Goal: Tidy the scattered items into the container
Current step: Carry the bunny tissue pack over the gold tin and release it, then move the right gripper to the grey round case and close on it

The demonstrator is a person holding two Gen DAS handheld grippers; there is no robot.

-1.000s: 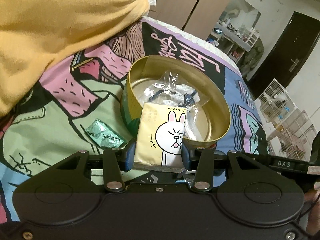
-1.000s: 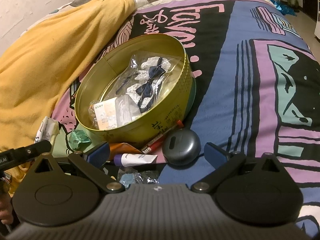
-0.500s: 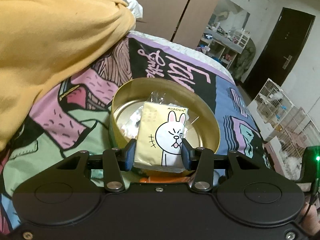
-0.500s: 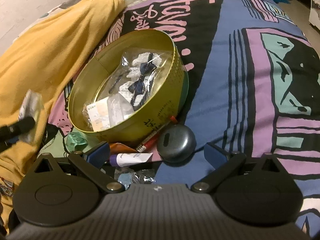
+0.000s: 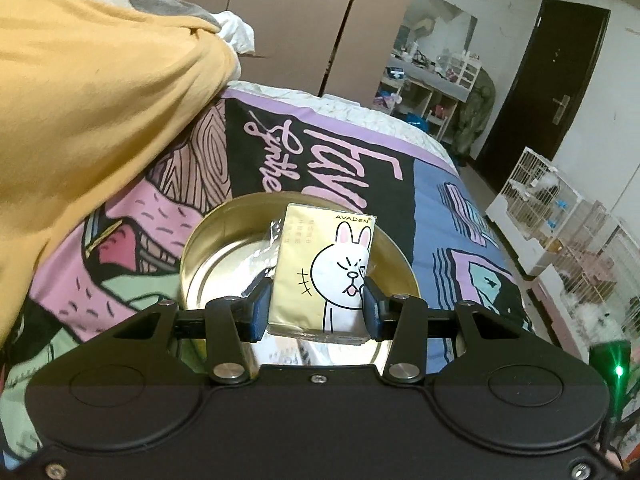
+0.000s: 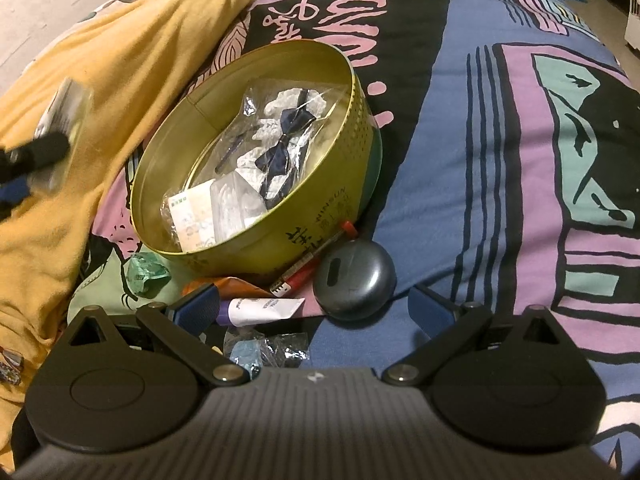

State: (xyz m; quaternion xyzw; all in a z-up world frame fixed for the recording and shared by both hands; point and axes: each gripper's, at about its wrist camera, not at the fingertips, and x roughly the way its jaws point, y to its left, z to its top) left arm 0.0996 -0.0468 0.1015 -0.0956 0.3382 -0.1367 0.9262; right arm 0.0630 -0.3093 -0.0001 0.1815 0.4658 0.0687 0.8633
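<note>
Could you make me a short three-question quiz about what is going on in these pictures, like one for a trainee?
1. True or false: the left gripper is clamped on a yellow packet with a cartoon rabbit.
2. Which thing lies closest between the open fingers of the right gripper?
A. a grey round case
B. a green wrapper
C. a yellow blanket
3. Fill in: the clear bag with a dark bow lies inside the round ____.

Key: 1 true; 2 A; 3 tin.
</note>
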